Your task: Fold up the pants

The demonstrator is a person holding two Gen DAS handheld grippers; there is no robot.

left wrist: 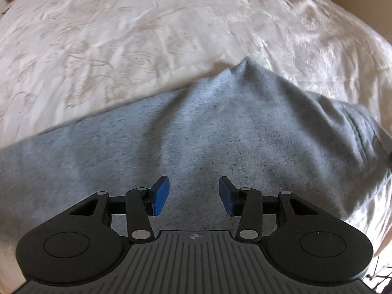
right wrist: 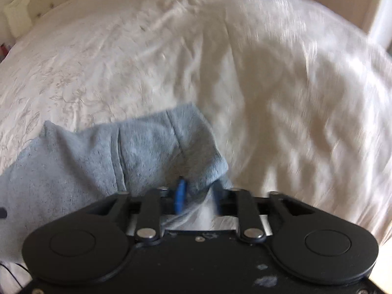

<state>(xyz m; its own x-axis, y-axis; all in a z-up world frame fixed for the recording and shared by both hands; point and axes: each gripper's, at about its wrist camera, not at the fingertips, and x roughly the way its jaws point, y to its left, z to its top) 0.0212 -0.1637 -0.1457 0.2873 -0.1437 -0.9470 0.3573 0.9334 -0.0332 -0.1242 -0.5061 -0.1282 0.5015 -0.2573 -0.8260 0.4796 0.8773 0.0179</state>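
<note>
Through the left wrist camera I see my left gripper [left wrist: 194, 194] hanging over the grey pants [left wrist: 208, 142] with its blue pads [left wrist: 160, 194] spread wide and nothing between them — I hold it empty here, I think, so it is free to take or press the cloth once the other side has carried its part over. The pants lie across the near part of the white bedspread [left wrist: 122, 36], flat to the left and rising to a peak near the middle, with thick folds running down to the right; that tent shape tells me the fabric is being lifted from the right side rather than lying at rest. Through the right wrist camera, my right gripper [right wrist: 196, 197] has its jaws drawn close on a bunched edge of the pants [right wrist: 137, 152], grey cloth spilling out between the fingers and one blue pad [right wrist: 180, 193] showing beside it — the grip sits at the edge, I judge, so that a whole layer follows when I move. The bedspread [right wrist: 281, 85] is streaked with blur here. A padded headboard [right wrist: 31, 7] stands at the far left. The fold looks barely begun.
</note>
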